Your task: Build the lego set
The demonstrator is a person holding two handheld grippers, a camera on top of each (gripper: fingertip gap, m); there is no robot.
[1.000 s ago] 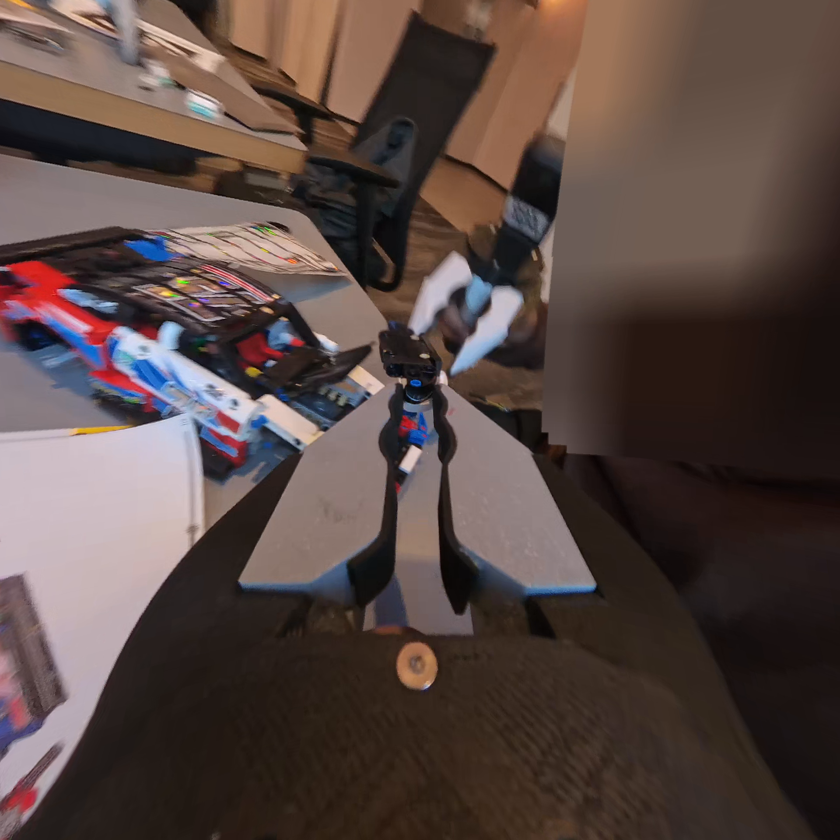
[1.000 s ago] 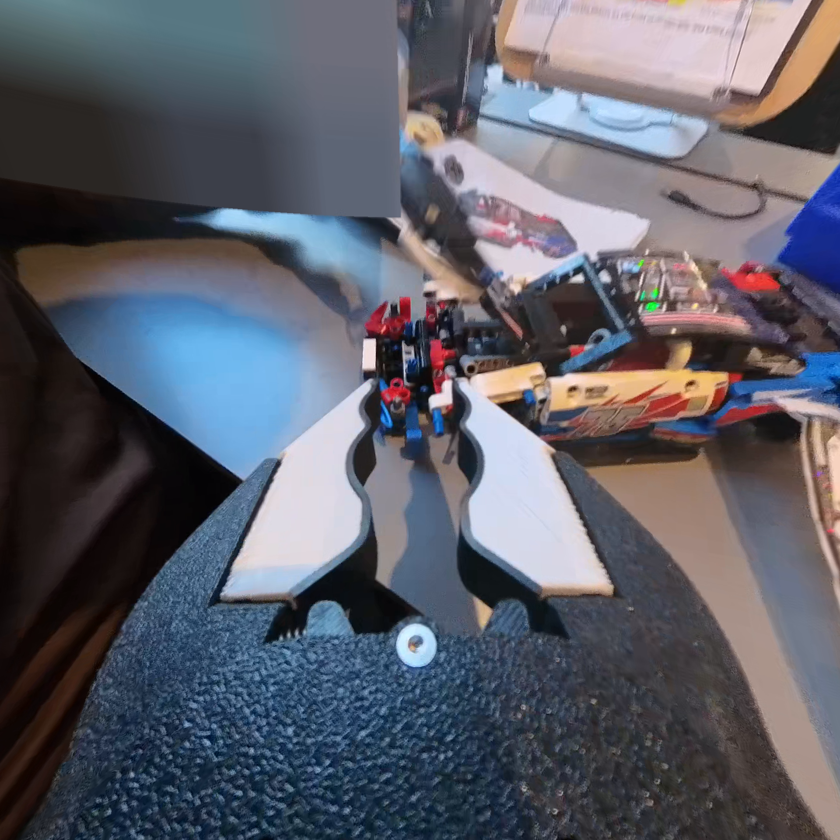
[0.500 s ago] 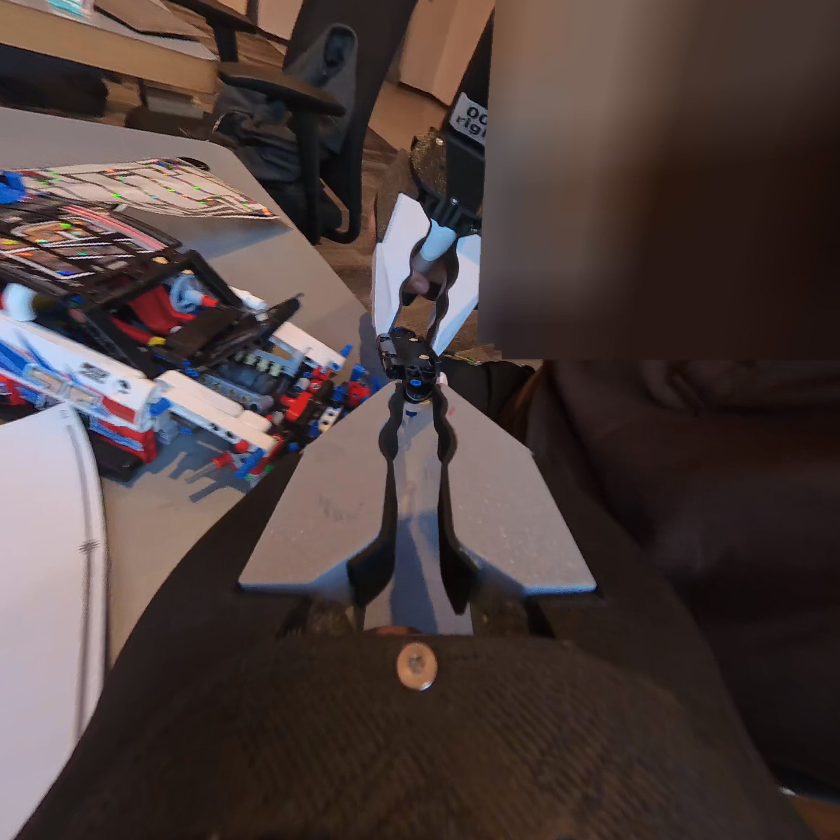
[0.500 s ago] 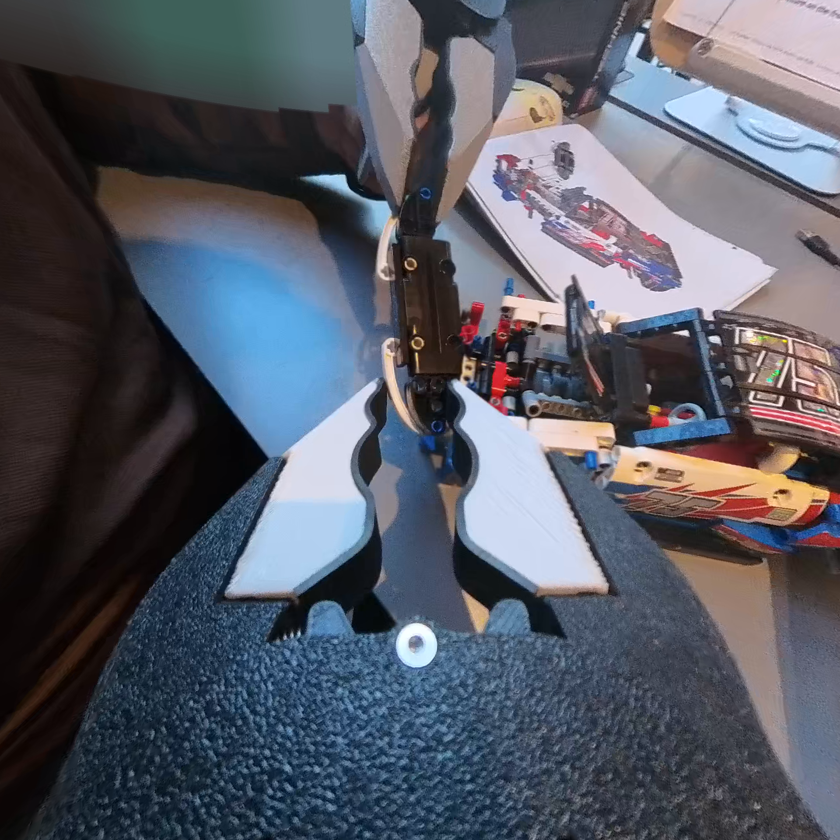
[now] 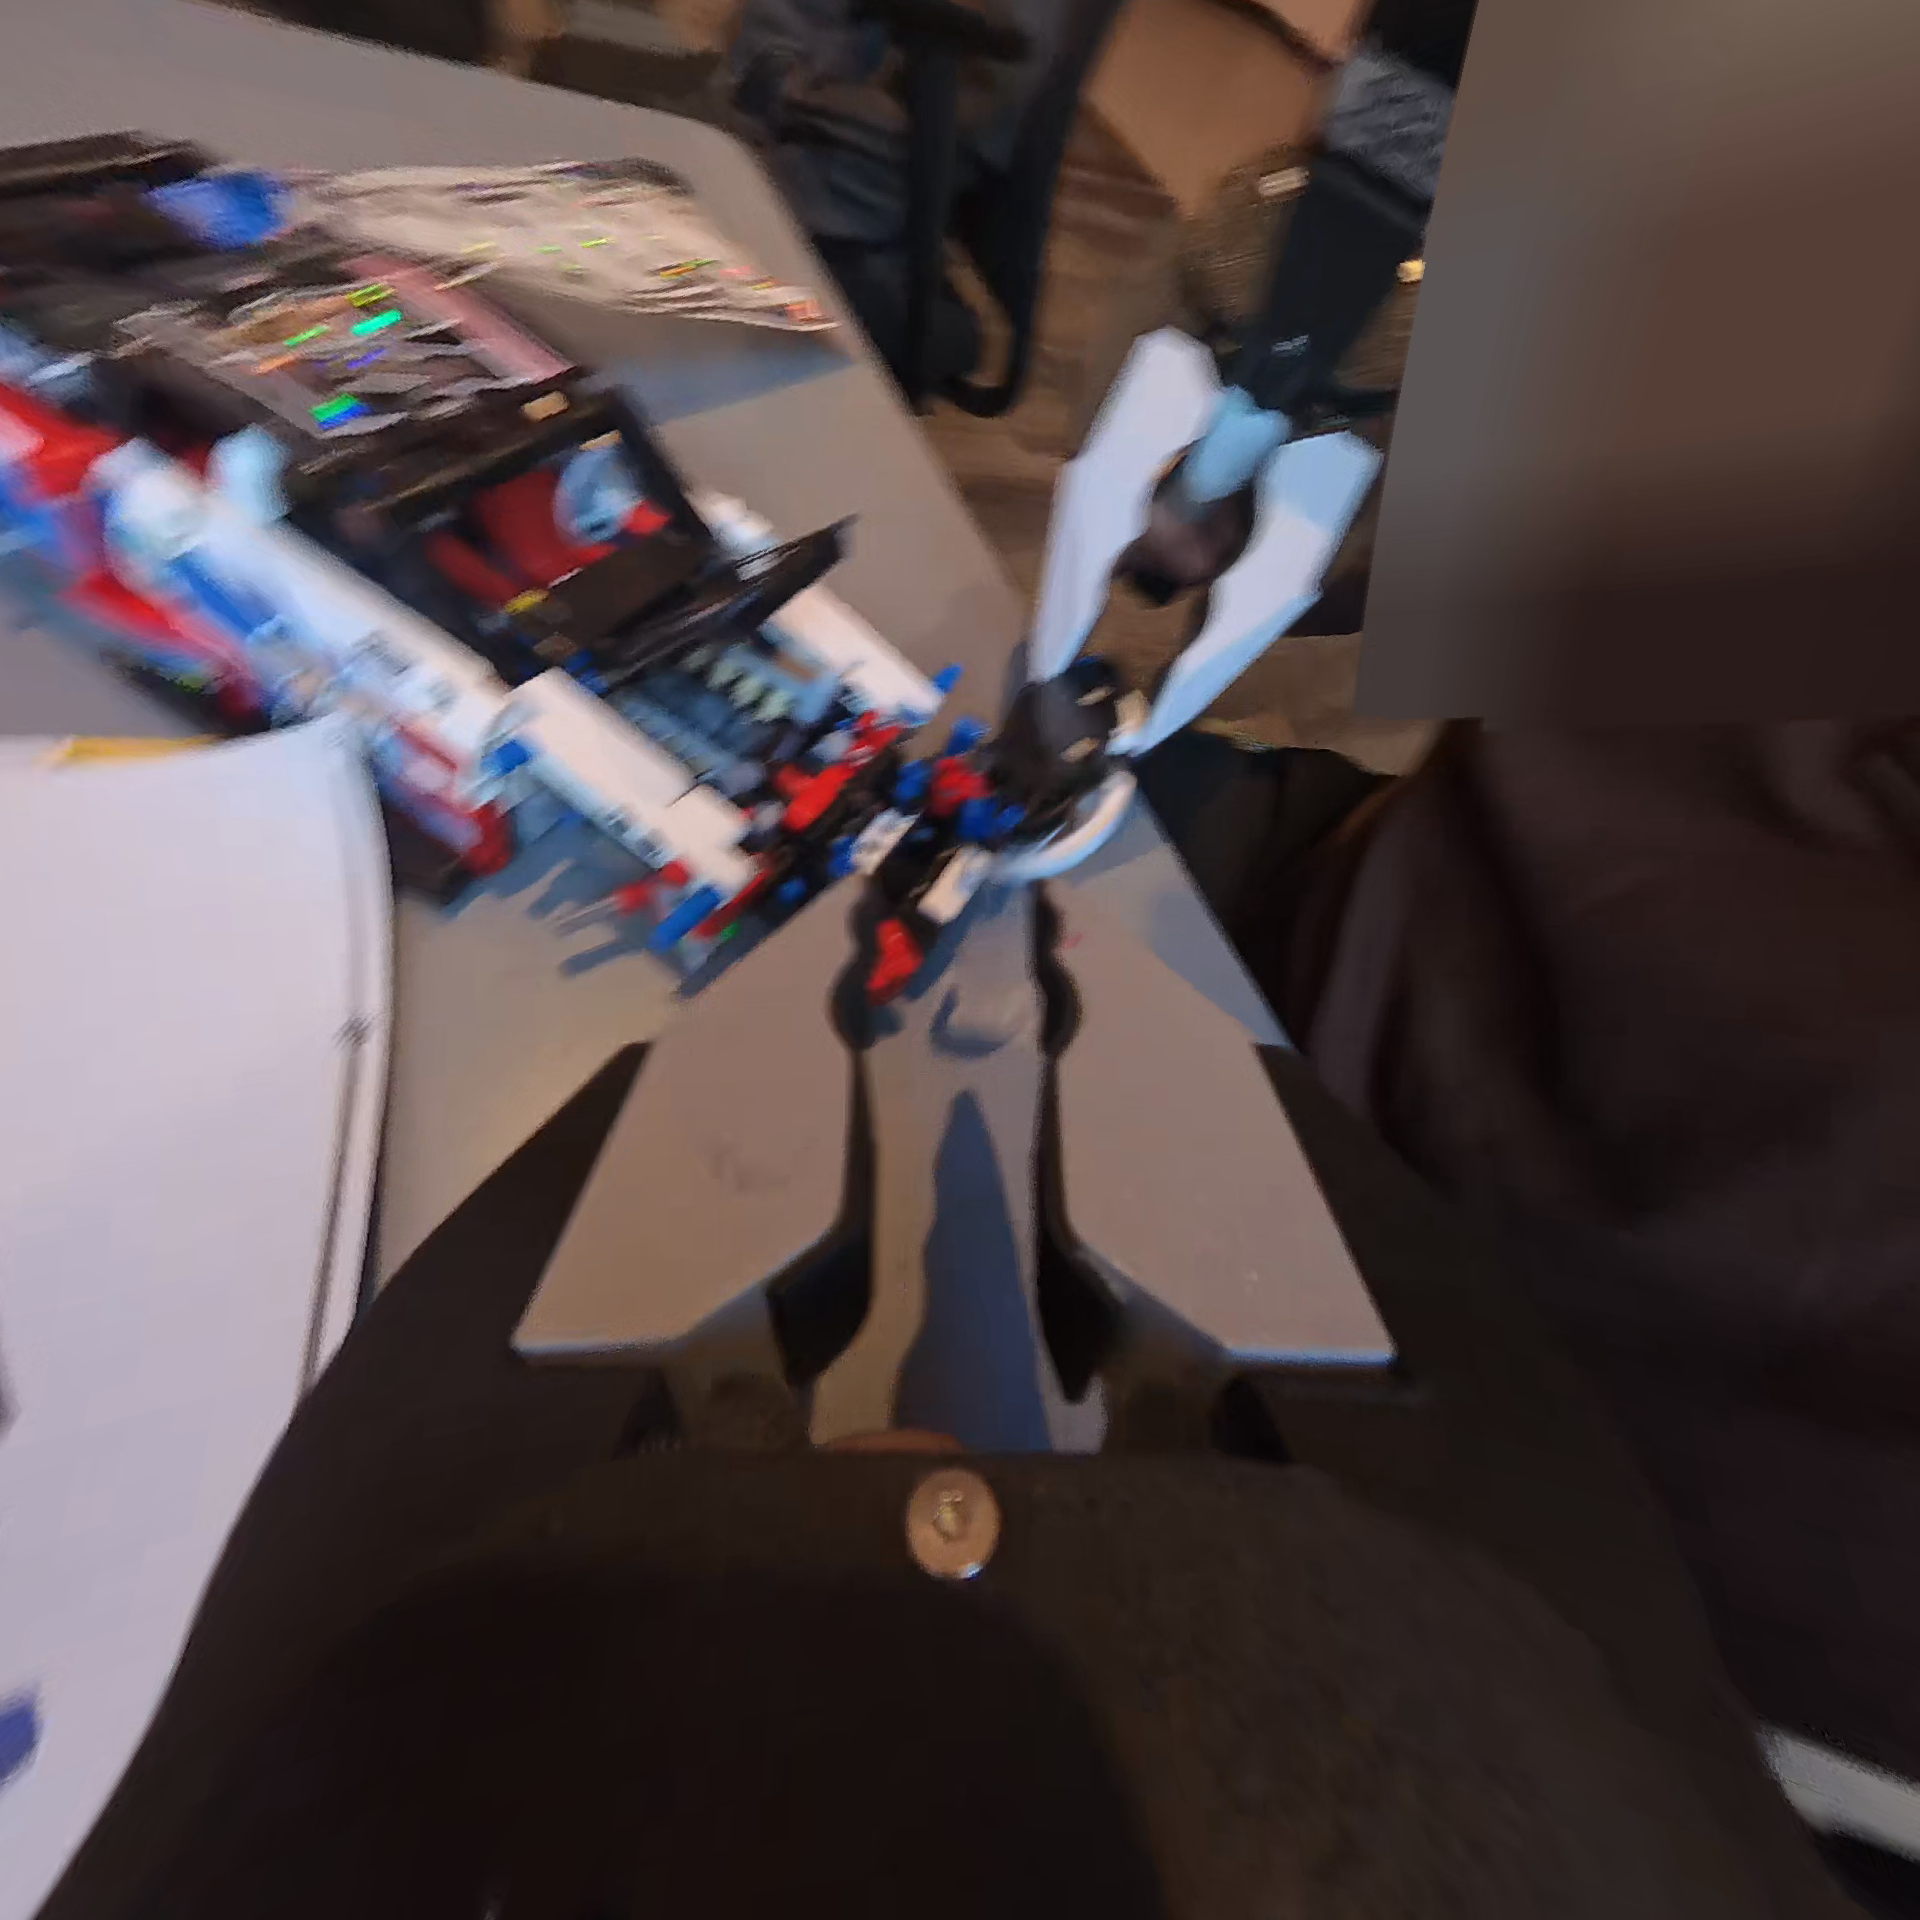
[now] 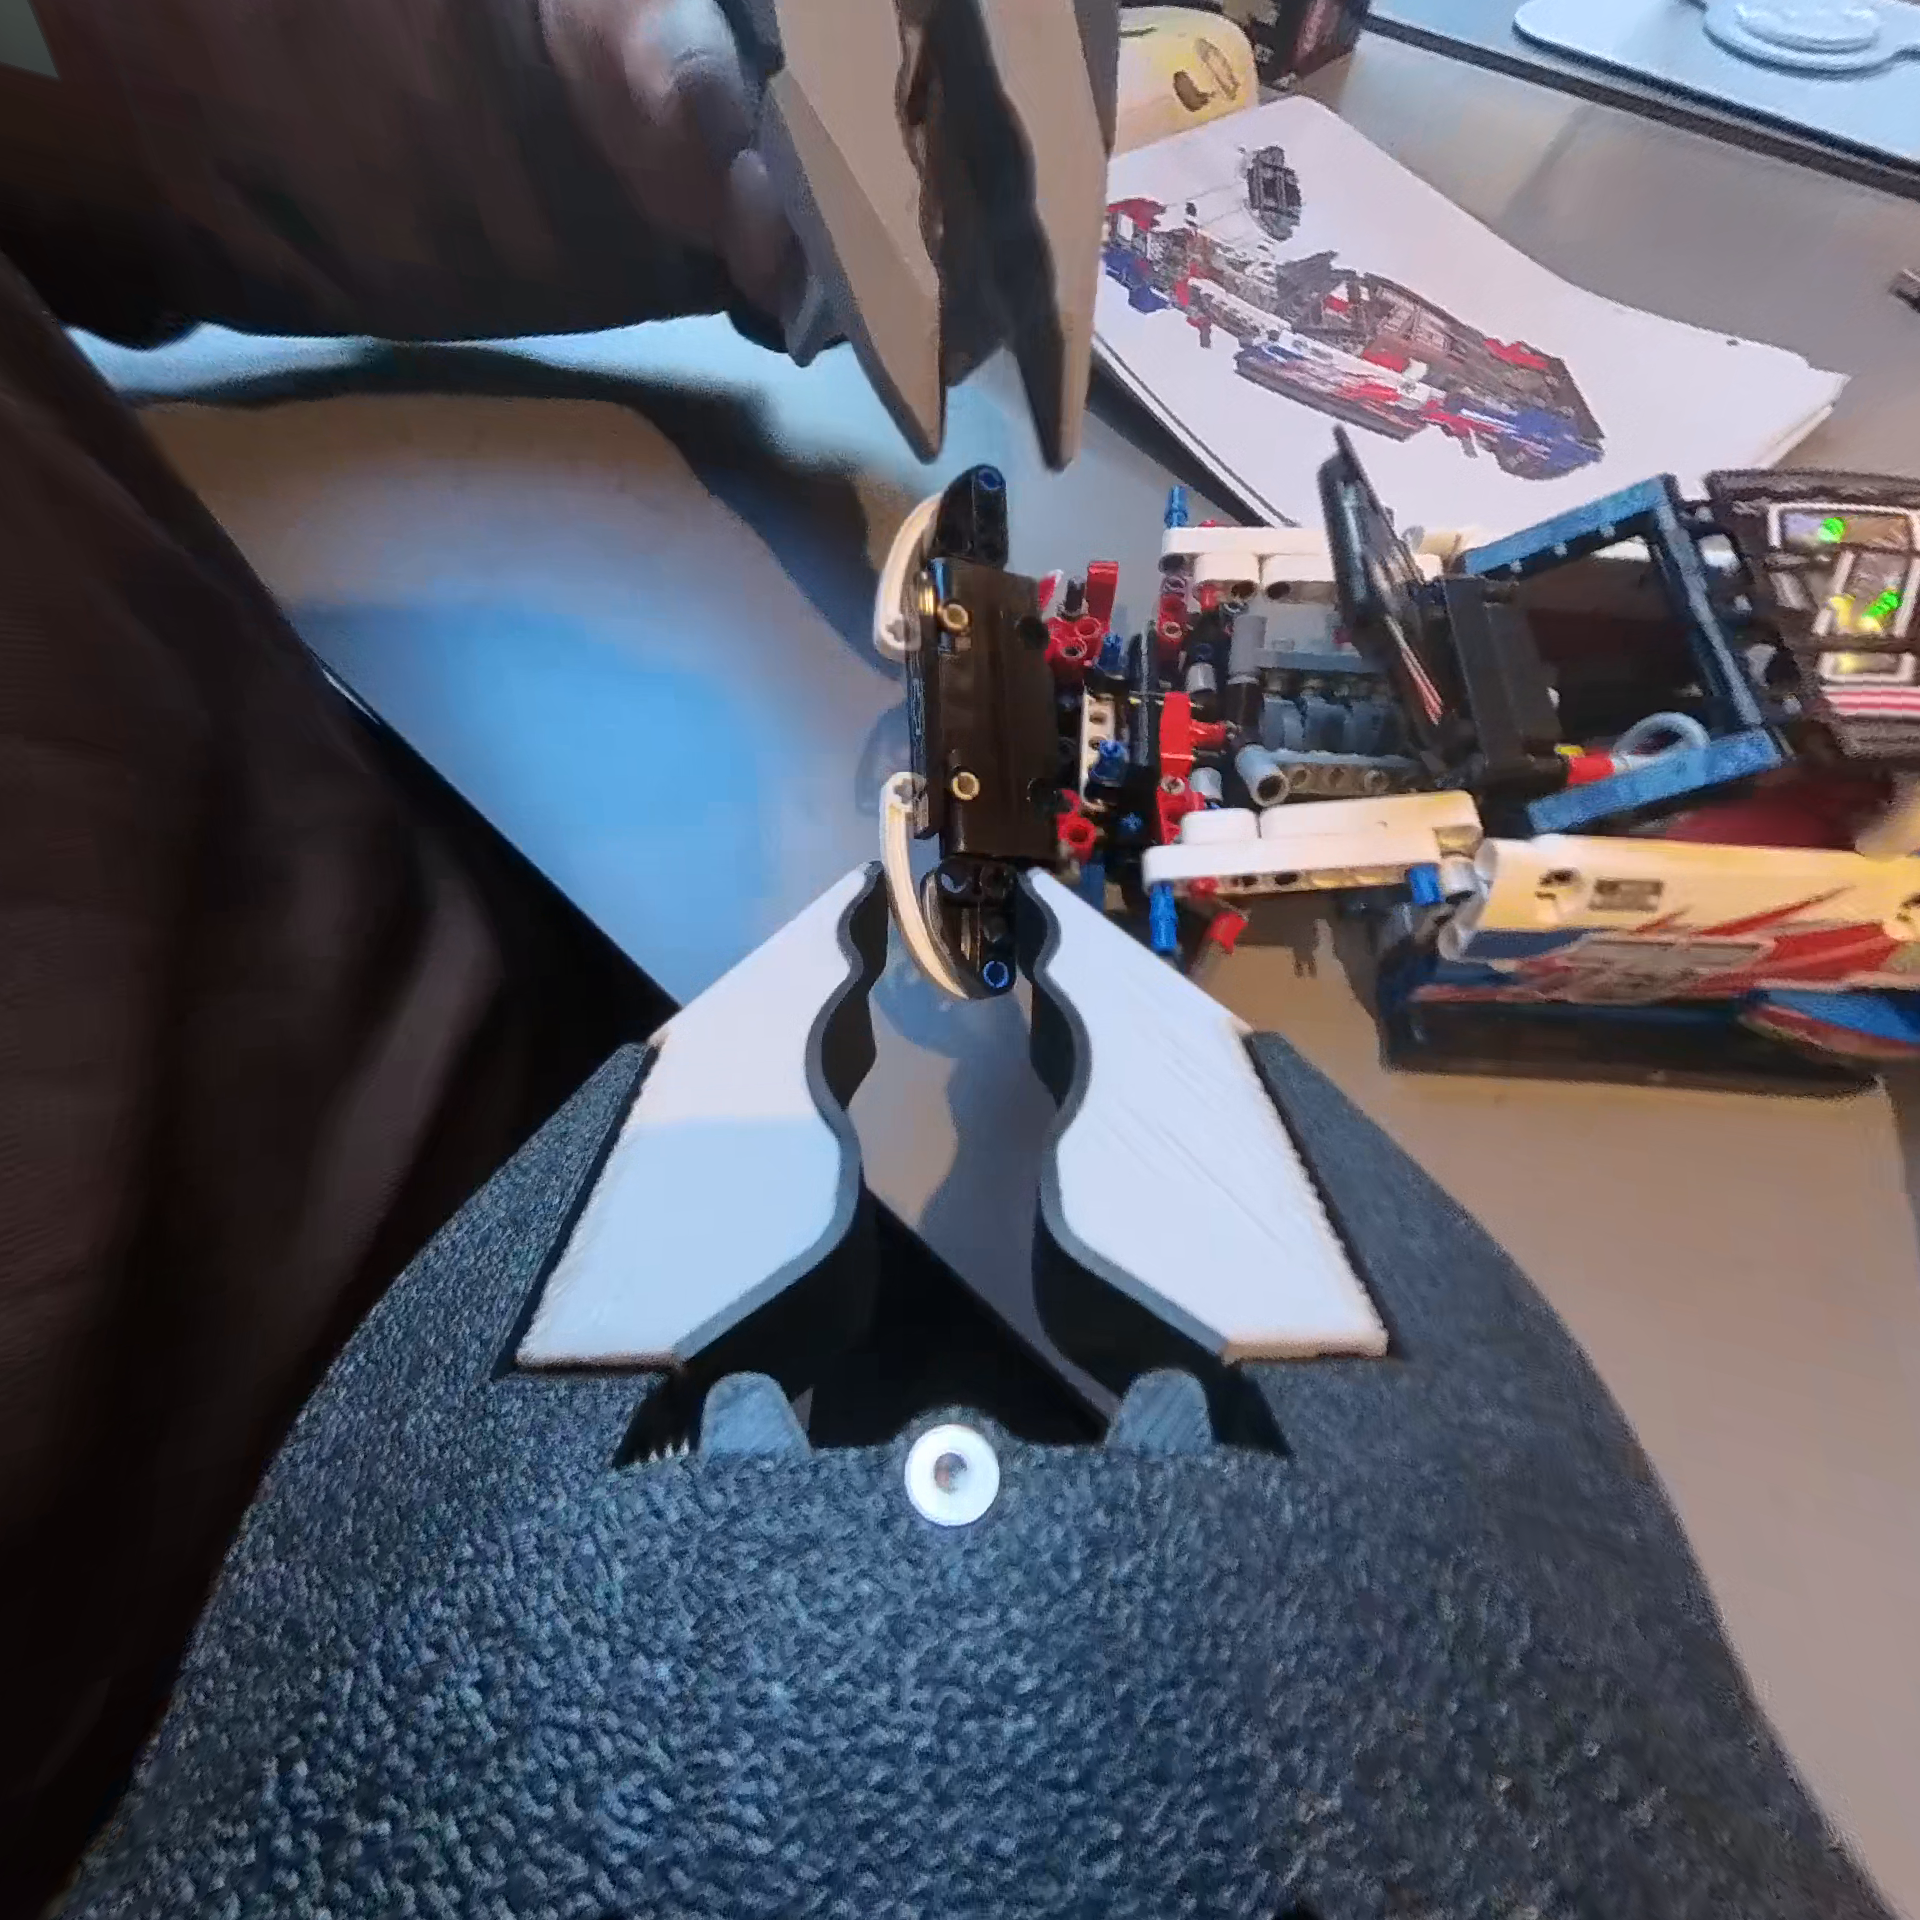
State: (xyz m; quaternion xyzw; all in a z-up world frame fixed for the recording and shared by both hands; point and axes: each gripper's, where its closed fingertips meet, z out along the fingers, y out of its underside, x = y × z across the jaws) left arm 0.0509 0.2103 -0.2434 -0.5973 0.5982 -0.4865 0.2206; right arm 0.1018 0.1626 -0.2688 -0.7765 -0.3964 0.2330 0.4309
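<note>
right gripper (image 6: 951,914) clamps black module (image 6: 987,717) at car (image 6: 1558,748) nose; left gripper (image 5: 951,935), fingers narrowly apart, should steady chassis during seating.

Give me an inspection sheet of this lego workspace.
Surface: grey table.
Job's things: lego car on the table; black sub-assembly against its front end; instruction booklet behind; sticker sheet, blurred.
Clutter: yellowish object behind the booklet, unidentifiable.
Grippers: left gripper open, just off the sub-assembly's far end, not touching; right gripper flanks its near end, grip unclear.
Cables: nothing seen.
Surroundings: dark chair past the table; person's dark sleeve.
</note>
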